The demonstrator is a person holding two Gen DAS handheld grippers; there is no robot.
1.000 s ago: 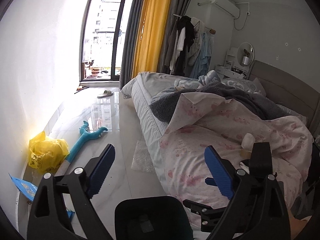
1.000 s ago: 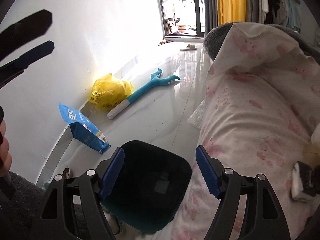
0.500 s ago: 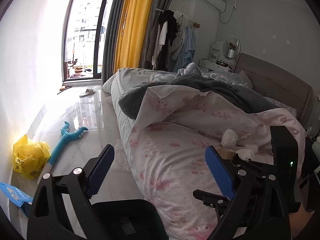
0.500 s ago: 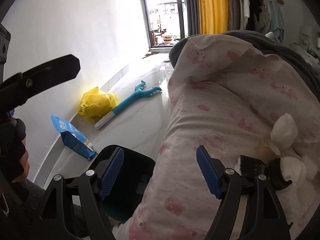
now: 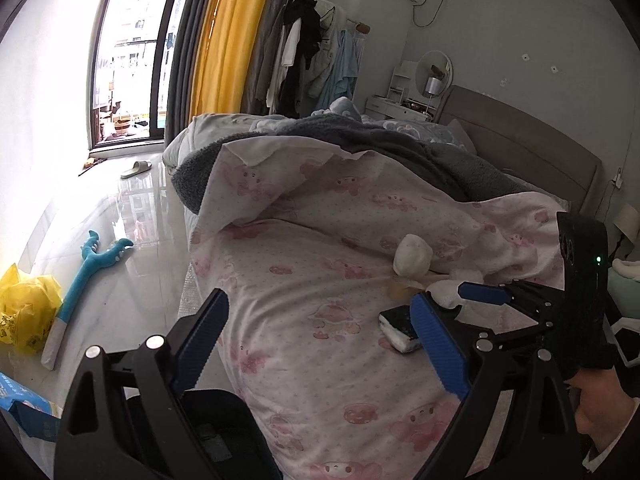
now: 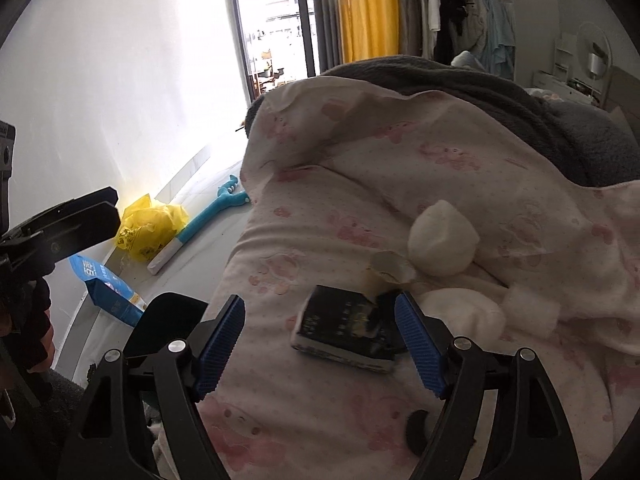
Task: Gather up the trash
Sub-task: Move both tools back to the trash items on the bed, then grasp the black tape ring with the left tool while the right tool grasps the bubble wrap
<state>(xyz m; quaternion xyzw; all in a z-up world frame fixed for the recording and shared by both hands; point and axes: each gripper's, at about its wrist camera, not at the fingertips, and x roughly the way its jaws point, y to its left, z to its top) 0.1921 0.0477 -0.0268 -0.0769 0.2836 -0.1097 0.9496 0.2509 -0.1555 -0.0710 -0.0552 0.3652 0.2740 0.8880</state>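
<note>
On the pink patterned duvet lie several crumpled white tissues, a torn paper scrap and a small dark box. My right gripper is open and empty just above the duvet, its jaws on either side of the box, apart from it. It also shows in the left wrist view, beside the tissues. My left gripper is open and empty over the duvet's near edge. A black trash bin stands below it, beside the bed; it also shows in the right wrist view.
On the floor by the white wall lie a yellow plastic bag, a blue snack packet and a teal long-handled toy. A grey blanket covers the bed's far part. A slipper lies near the balcony door.
Both grippers swung right from the floor and bin to over the bed. The right gripper came down close to the box and tissues. Both stayed open.
</note>
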